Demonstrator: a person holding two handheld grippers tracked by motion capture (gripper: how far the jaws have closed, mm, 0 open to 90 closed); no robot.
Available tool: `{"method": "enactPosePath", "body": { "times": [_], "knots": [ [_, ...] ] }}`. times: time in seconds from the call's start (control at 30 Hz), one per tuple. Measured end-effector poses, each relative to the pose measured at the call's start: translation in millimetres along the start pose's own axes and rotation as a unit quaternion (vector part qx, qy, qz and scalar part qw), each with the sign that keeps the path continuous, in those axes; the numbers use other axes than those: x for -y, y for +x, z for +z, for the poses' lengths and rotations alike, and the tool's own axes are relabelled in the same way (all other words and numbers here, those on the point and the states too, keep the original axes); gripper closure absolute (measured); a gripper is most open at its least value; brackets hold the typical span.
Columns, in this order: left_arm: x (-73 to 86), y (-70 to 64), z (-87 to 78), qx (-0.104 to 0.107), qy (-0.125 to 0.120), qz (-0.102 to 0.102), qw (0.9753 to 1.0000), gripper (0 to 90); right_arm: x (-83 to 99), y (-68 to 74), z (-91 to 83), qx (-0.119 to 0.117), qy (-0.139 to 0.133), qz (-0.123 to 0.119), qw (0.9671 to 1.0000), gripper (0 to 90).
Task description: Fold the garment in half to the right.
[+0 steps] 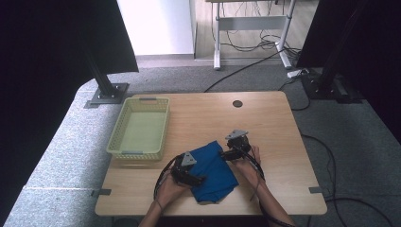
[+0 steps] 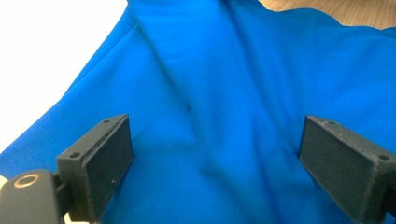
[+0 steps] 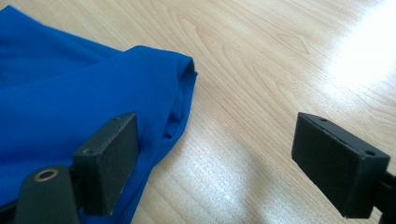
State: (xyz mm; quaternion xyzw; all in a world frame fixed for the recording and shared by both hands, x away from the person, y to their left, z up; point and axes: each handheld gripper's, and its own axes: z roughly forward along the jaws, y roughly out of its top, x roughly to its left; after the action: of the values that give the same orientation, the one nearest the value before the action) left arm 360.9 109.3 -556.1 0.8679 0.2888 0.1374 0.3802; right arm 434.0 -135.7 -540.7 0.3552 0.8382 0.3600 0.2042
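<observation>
Blue cloth lies rumpled on the wooden surface, near the front edge and a little right of the pale green basket, which sits apart from it on the left half. I hold my left hand-held gripper over the cloth's left side; in the left gripper view its jaws stand wide apart with creased blue fabric spread between them, and nothing is pinched. My right hand-held gripper sits at the cloth's upper right edge. In the right gripper view its jaws are also wide: one hangs over a folded edge of the cloth, the other over bare wood, and I cannot tell whether either touches. A dark round grommet sits near the far edge.
</observation>
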Motion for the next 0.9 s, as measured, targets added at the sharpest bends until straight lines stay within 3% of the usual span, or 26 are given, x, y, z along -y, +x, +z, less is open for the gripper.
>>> {"method": "enactPosePath", "body": {
  "times": [0.23,0.47,0.9],
  "knots": [
    [0.2,-0.4,-1.2,-0.004,-0.011,0.005,0.9999,11.7,-2.9,7.0,-11.3,-0.028,-0.023,-0.012,0.9993,14.7],
    [-3.1,3.1,-10.9,0.0,-0.024,-0.008,0.9997,12.7,-0.9,15.3,-24.2,-0.065,-0.03,-0.028,0.9971,13.1],
    [5.1,8.7,-44.6,-0.028,-0.034,-0.015,0.9989,12.6,11.6,15.5,-55.0,-0.079,-0.052,-0.032,0.995,12.9]
  ]
}}
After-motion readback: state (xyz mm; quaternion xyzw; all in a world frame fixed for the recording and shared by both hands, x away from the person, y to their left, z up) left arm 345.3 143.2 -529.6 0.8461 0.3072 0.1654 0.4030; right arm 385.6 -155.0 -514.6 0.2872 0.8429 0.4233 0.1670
